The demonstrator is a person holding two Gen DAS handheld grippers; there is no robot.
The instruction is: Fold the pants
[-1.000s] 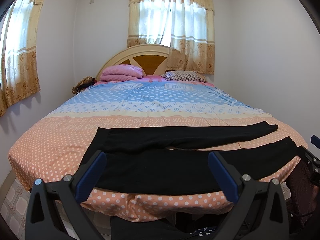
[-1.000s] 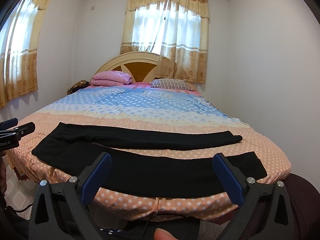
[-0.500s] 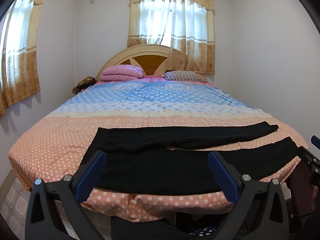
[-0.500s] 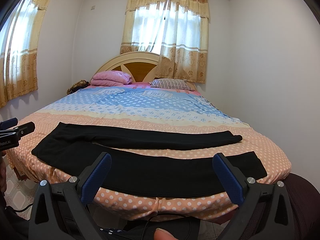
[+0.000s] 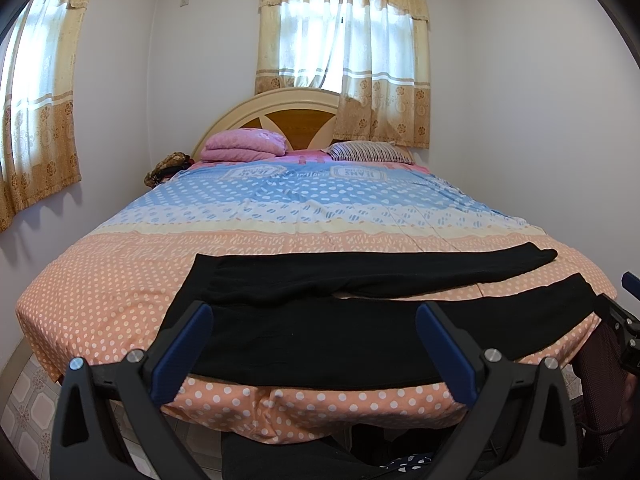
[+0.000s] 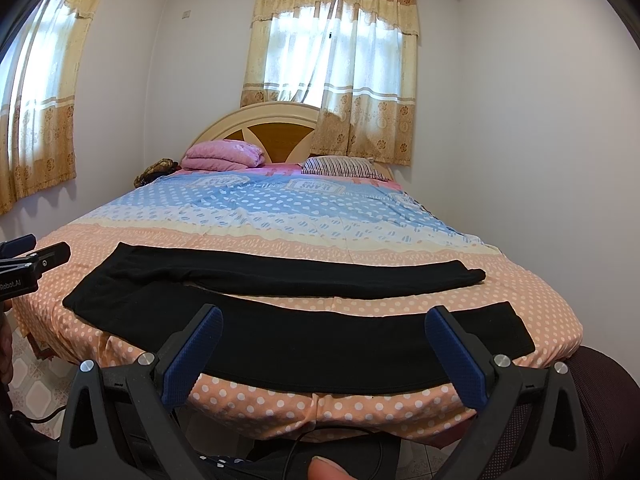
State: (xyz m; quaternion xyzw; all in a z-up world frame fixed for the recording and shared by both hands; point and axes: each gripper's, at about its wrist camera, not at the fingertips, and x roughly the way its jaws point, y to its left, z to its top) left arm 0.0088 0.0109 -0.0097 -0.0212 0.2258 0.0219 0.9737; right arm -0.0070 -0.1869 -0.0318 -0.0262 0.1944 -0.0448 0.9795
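Note:
Black pants [image 5: 320, 332] [image 6: 320, 340] lie flat across the foot of the bed, waist at the left and the two legs spread apart toward the right. My left gripper [image 5: 312, 350] hovers open in front of the near leg, short of the bed edge, holding nothing. My right gripper [image 6: 326, 350] is likewise open and held back from the near leg, with nothing between its blue pads [image 6: 192, 356]. The left gripper also shows at the left edge [image 6: 28, 266] of the right wrist view, and the right gripper at the right edge [image 5: 624, 316] of the left wrist view.
The bed [image 5: 100, 280] has a polka-dot orange and blue cover, with pink pillows [image 5: 244, 144] and a striped pillow [image 5: 368, 151] by the headboard. Walls close in on both sides. Tiled floor [image 5: 28, 404] lies at the left. A fingertip [image 6: 326, 470] shows at the bottom.

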